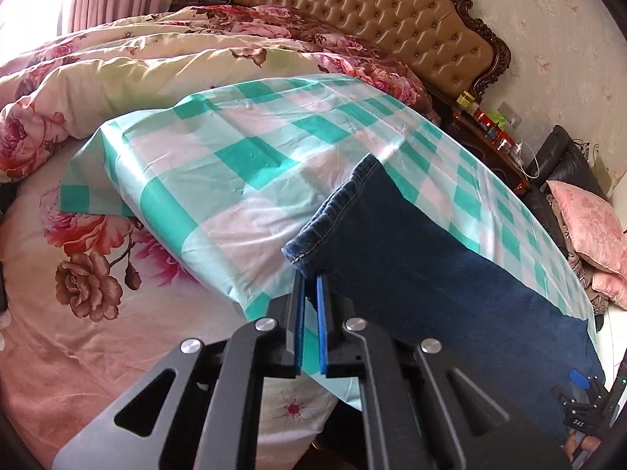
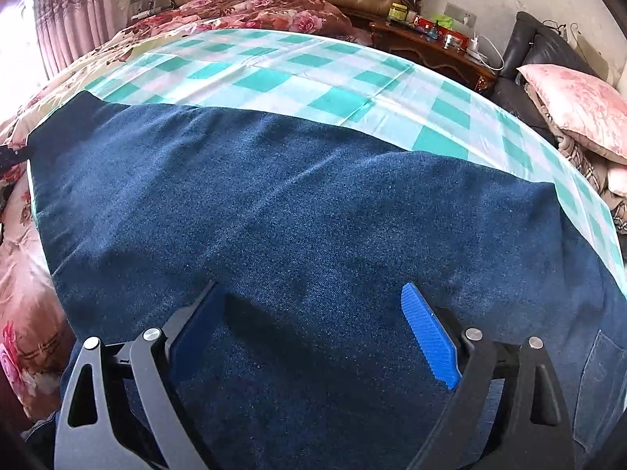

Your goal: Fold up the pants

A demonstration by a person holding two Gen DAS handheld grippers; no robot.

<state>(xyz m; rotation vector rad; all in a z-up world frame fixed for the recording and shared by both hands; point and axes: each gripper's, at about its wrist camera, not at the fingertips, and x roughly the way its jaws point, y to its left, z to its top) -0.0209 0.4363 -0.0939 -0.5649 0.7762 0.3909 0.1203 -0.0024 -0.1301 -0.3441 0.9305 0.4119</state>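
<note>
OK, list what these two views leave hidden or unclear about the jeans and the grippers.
- Left wrist view: whether the left gripper, shut at the jeans hem, has pinched denim; the fingers cover the contact.
- Right wrist view: the jeans' waistband, cut off by the lower frame edge and the open right gripper.
- Both views: items on the nightstand, too small.

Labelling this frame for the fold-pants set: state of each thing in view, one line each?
Dark blue denim pants: spread flat on the cloth, unfolded, hem at the left gripper.
Green-and-white checked cloth: laid over the bed, under the pants.
Left gripper: jaws shut at the hem corner; grip on fabric unclear.
Right gripper: jaws open over the pants.
</note>
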